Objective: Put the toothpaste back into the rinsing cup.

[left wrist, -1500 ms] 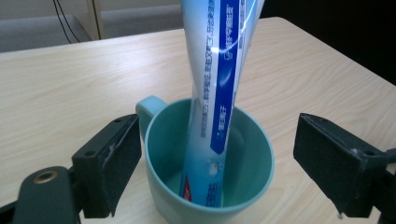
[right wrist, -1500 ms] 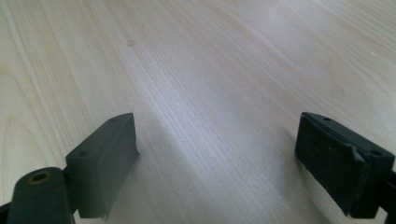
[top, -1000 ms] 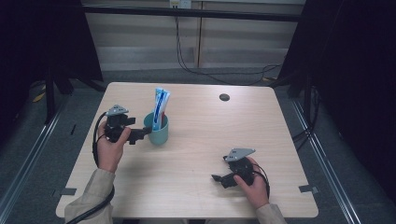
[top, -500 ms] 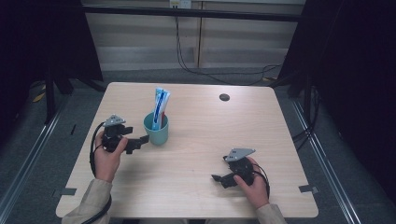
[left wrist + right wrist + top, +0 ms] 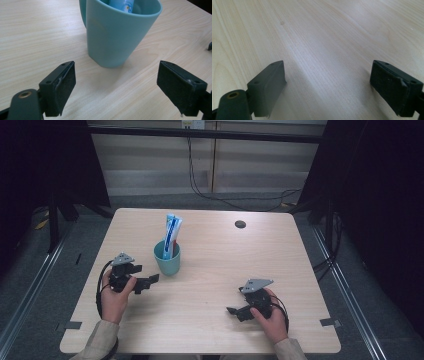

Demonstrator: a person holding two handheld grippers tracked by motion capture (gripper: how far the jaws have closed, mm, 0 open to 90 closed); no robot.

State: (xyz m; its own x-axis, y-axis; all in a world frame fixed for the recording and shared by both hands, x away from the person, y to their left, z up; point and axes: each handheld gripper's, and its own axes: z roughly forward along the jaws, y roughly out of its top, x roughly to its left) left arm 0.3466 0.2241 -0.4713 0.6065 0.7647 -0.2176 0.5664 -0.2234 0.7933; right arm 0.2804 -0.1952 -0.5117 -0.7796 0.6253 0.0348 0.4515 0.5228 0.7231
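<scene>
Teal cup (image 5: 120,32) holds a toothpaste tube (image 5: 171,235). Left gripper (image 5: 122,87), jaws wide, should advance squarely around it. Right gripper (image 5: 332,85) gapes empty.

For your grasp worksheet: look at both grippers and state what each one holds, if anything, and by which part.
Nothing is held. The left gripper is open, its jaws short of the teal cup. The right gripper is open over the bare table.
</scene>
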